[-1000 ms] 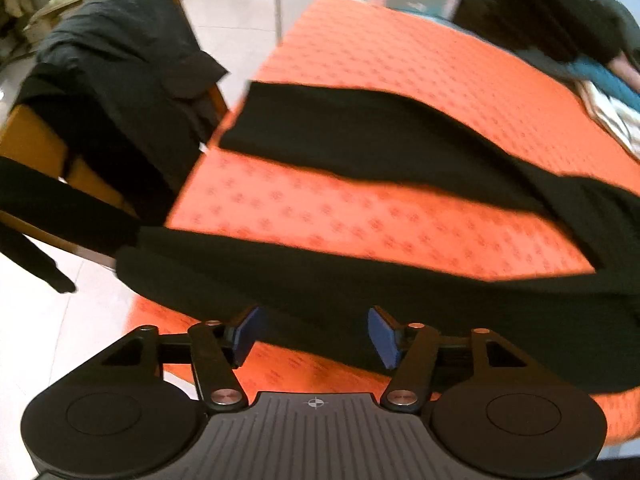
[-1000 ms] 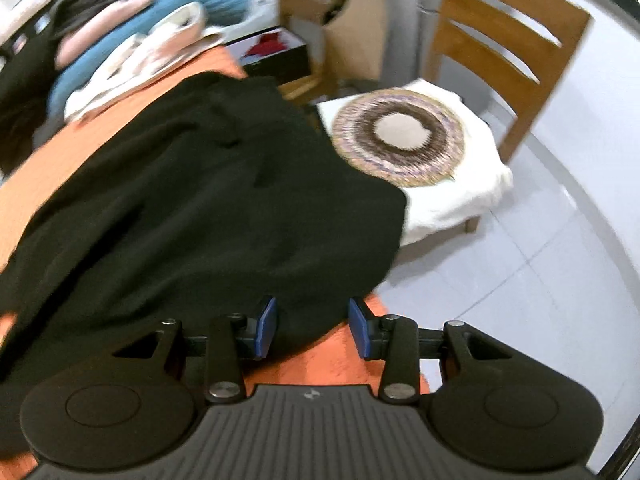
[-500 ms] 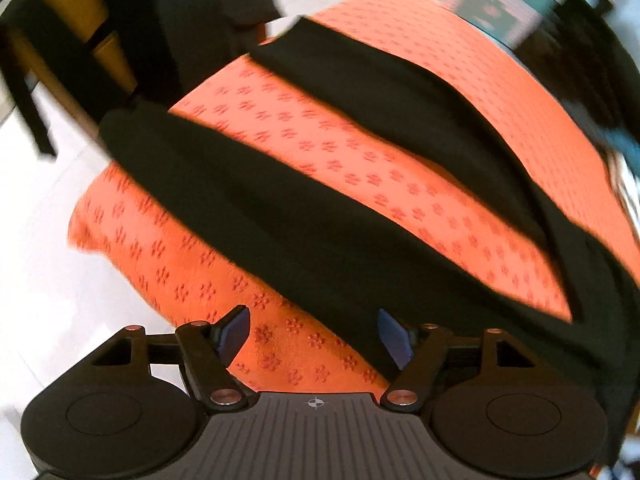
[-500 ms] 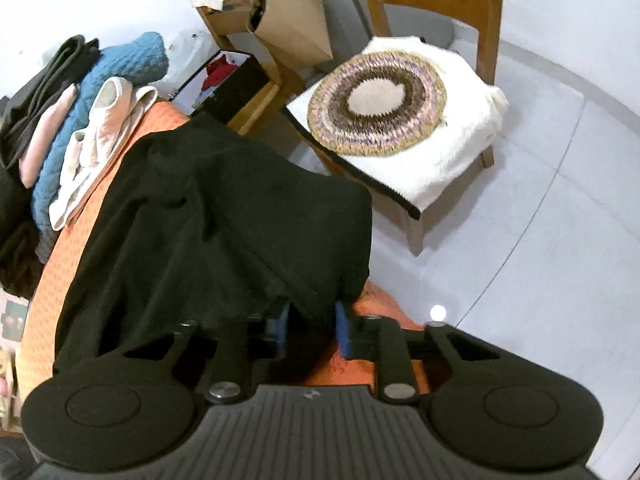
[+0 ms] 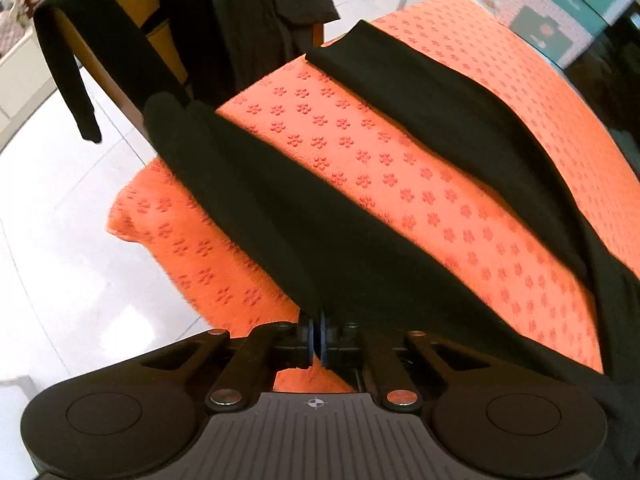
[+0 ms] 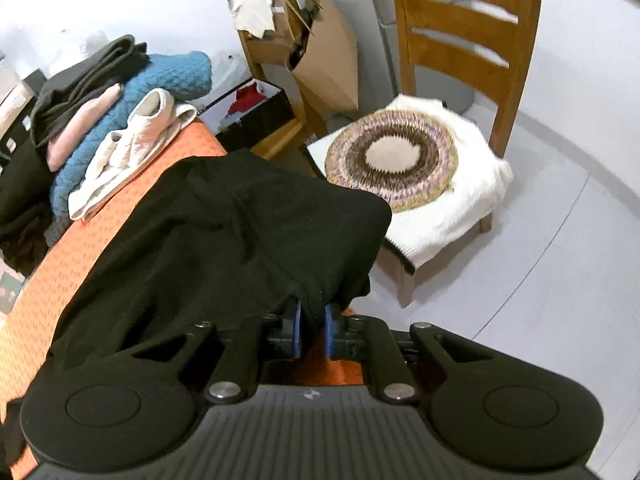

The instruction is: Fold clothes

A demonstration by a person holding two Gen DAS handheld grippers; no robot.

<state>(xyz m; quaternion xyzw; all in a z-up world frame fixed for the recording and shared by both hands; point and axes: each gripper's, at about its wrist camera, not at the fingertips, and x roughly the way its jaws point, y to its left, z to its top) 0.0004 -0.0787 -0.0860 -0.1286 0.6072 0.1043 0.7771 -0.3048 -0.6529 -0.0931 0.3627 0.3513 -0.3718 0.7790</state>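
Observation:
A black pair of trousers lies spread on a table covered by an orange flower-patterned cloth; its two legs run diagonally, one near, one farther. My left gripper is shut on the edge of the near leg. In the right wrist view the waist end of the trousers bunches at the table's corner, and my right gripper is shut on a fold of it, above the orange cloth.
A pile of folded clothes sits at the far left of the table. A wooden chair with a round woven cushion stands to the right. Another chair draped with dark garments stands beyond the left table end.
Both grippers went from open to shut. The left closed on the near trouser leg's edge; the right closed on the waist end and rose a little.

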